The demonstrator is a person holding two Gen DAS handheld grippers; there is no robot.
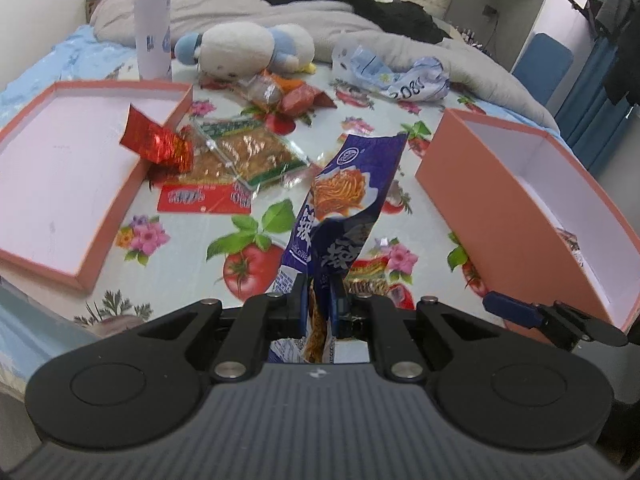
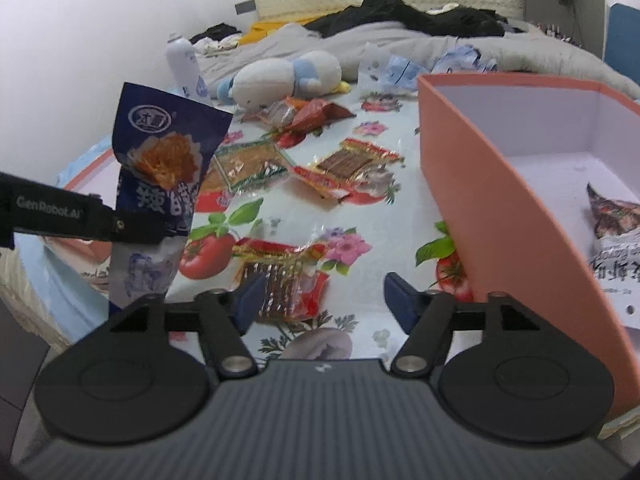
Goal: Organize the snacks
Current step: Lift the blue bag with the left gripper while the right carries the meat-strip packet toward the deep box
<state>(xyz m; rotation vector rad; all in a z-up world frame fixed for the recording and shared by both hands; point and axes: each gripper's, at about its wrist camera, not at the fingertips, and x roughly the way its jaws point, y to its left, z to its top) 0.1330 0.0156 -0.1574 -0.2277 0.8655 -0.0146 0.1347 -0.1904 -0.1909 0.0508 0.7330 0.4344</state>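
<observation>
The left gripper point(image 1: 320, 300) clamps a blue noodle-snack packet point(image 1: 348, 196) by its lower end, holding it upright and clear of the flower-and-tomato print tablecloth point(image 1: 192, 248). The right gripper point(image 2: 320, 300) hangs w/ fingers spread wide, nothing between them, just above a red-edged packet of brown sticks point(image 2: 280, 280) lying on the cloth. From the right wrist view the blue packet point(image 2: 160, 184) stands at left, pinched by the other tool. A deep pink box point(image 2: 500, 208) sits at right, w/ one grey-and-white snack bag point(image 2: 616, 232) already inside on its floor. A shallow pink lid point(image 1: 72, 176) lies at left, open side up; a crinkled red foil packet point(image 1: 156, 144) leans over its rim. Beside that, a clear packet w/ green trim point(image 1: 248, 148) overlaps a flat red packet point(image 1: 204, 198). Further back: orange wrappers point(image 1: 288, 96), a plush toy point(image 1: 248, 48), a white bottle point(image 1: 152, 24), crumpled plastic bags point(image 1: 392, 72), and grey bedding point(image 1: 280, 8).
</observation>
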